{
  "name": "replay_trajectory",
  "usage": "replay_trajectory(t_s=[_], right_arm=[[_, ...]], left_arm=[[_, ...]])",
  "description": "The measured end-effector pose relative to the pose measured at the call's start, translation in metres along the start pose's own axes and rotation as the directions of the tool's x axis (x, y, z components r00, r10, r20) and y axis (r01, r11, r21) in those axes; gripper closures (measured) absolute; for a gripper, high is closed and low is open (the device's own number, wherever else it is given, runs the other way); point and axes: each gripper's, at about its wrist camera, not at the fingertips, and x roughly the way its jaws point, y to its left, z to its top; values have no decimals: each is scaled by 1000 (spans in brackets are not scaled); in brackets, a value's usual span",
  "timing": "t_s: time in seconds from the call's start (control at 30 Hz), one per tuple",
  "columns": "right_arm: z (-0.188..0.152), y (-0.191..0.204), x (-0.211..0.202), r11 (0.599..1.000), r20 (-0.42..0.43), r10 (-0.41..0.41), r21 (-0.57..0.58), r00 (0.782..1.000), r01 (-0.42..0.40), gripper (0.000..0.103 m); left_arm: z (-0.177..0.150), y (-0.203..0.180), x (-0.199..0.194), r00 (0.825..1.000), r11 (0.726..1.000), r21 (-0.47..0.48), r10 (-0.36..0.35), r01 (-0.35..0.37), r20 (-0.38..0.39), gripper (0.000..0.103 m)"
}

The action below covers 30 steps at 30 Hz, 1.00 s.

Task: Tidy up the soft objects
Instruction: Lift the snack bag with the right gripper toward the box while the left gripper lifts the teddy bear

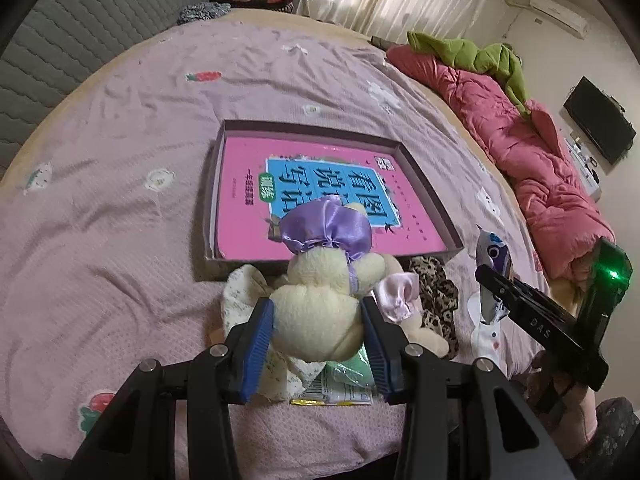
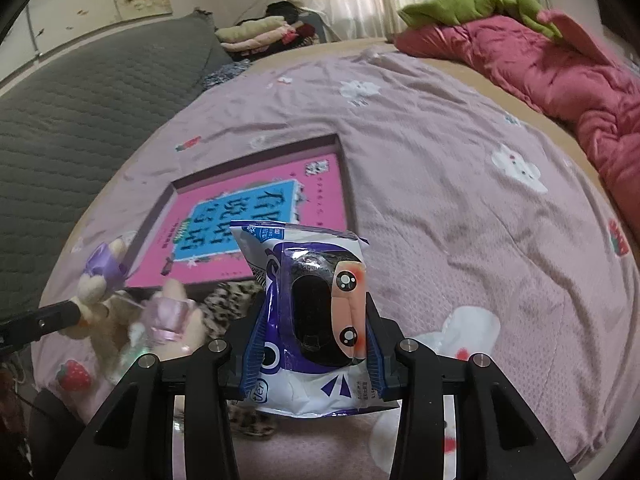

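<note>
A bed (image 1: 120,208) under a mauve printed sheet fills both views, with a red quilt (image 1: 532,152) heaped at two o'clock in the left wrist view. At its centre lies a shallow box (image 1: 224,168) holding a pink book (image 1: 244,200). At six o'clock the left gripper (image 1: 318,320) has its blue fingers (image 1: 258,344) pinching a cream plush toy (image 1: 320,312) with a purple satin bow, at the box's near edge. Just right of it lies a leopard-print cloth (image 1: 436,292). The right gripper (image 2: 316,340) pinches a purple-and-white packet (image 2: 312,320) between its fingers, at six o'clock in its own view, above the sheet.
</note>
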Motion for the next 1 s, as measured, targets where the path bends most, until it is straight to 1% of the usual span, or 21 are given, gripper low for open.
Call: replay_trajectory(t_s=[0.4,0.47,0.7,0.87,1.0], right_arm=[[24,34,-4,997,24,4,-76,1000,-2,59],[28,36,-3,997,25,9,-78,1000,-7,59],[44,41,5,994,31,-9,-106,999,13,59],[57,42,11,994,36,-9,-107,999,13,59],[65,47,16,993,40,-3,-117,999,8,59]], left_arm=[[11,-1,0,999,1000,14,17,-18,28,59],[14,-1,3,999,1000,9,19,-19,31,59],[30,-6,14,999,999,21,28,-28,30,59],[43,-10,15,998,999,24,36,-37,46,59],[54,-8,19,998,999,7,46,-47,48,59]])
